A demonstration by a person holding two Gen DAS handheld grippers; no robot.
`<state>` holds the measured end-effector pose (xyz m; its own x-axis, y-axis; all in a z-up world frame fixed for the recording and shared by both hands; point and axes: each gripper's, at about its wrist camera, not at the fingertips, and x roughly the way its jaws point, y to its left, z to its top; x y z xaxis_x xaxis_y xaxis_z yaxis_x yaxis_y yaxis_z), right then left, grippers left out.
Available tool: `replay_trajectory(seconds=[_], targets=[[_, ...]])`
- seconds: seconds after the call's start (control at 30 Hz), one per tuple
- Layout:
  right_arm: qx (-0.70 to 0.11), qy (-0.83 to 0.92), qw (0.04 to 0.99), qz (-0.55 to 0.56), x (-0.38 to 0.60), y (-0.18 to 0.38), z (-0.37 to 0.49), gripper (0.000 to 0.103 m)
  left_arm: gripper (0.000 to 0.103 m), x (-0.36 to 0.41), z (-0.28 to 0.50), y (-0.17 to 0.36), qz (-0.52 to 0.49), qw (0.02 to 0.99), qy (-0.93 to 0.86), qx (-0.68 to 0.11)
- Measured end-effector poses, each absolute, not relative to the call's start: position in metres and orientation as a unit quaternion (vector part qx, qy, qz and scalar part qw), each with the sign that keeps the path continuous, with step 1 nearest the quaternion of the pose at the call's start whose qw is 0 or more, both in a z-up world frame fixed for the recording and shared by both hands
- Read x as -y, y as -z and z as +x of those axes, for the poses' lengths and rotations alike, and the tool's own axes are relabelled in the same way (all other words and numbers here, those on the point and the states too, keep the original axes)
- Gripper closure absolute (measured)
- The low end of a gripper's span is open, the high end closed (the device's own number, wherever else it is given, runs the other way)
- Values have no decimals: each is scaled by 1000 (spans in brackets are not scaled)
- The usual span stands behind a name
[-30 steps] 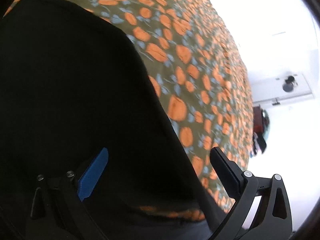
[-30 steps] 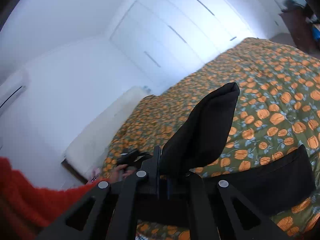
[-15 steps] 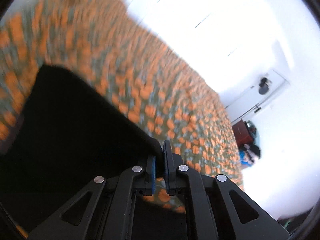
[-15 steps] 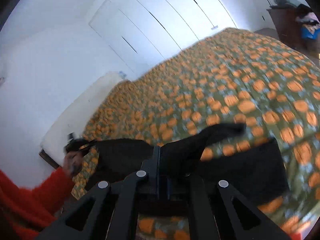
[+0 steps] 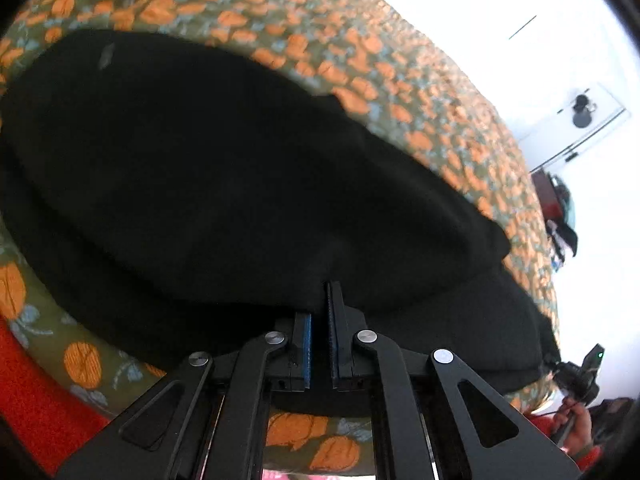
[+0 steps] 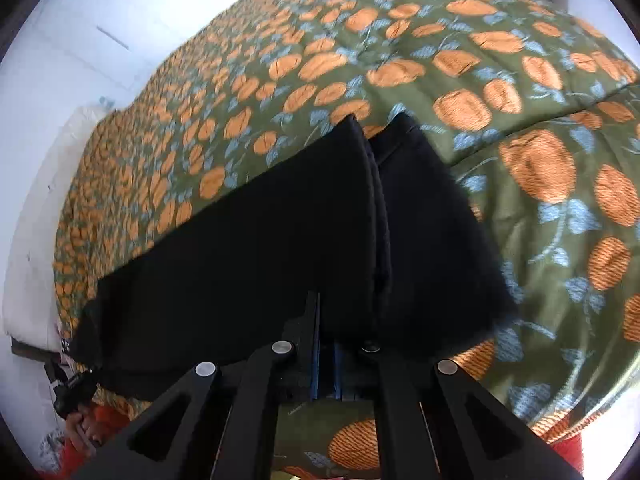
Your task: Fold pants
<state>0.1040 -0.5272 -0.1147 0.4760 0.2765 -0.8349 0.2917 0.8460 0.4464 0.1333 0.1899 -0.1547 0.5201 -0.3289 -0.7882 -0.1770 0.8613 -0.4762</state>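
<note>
Black pants [image 5: 240, 184] lie doubled over on a bed with an olive cover printed with orange pumpkins [image 5: 328, 48]. My left gripper [image 5: 320, 312] is shut on the near edge of the pants. In the right wrist view the pants [image 6: 280, 248] stretch across to the left, their layered end edges pointing away. My right gripper [image 6: 326, 320] is shut on the pants' near edge; fabric drapes over its right finger. The other gripper shows small at each view's lower corner, at the pants' far end.
The bed cover [image 6: 520, 120] spreads wide around the pants. White wardrobe doors [image 6: 80, 32] and a pale headboard [image 6: 36, 200] stand behind the bed. A dark dresser with clothes [image 5: 556, 216] stands by the white wall. My red sleeve [image 5: 28, 392] shows at the lower left.
My left gripper went from open over the pants to shut on their edge. Both grippers swung down toward the bed, and the lifted fabric now lies over the rest of the pants.
</note>
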Motion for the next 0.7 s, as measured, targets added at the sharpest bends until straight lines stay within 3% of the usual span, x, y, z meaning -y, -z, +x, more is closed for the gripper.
replay_trajectory(seconds=[0.1,0.27,0.47,0.53,0.6,0.7], targets=[[-499,9,815,293,534,105,95,98,98,-189,125,143,-267,837,53,-474],[-528,54,798,287,547,113,90,98,99,-149,111,154,-180,837,66,-512],[-521,60,804,281,551,112,89,95,98,-156,108,161,-211,825,66,-520],[-516,53,810,273,548,110,90,88,96,-155,110,164,-216,822,66,-523],[-503,37,819,272,545,106,88,55,94,-161,109,165,-226,821,66,-520],[-480,21,834,272,541,97,84,46,92,-167,111,168,-233,822,67,-515]])
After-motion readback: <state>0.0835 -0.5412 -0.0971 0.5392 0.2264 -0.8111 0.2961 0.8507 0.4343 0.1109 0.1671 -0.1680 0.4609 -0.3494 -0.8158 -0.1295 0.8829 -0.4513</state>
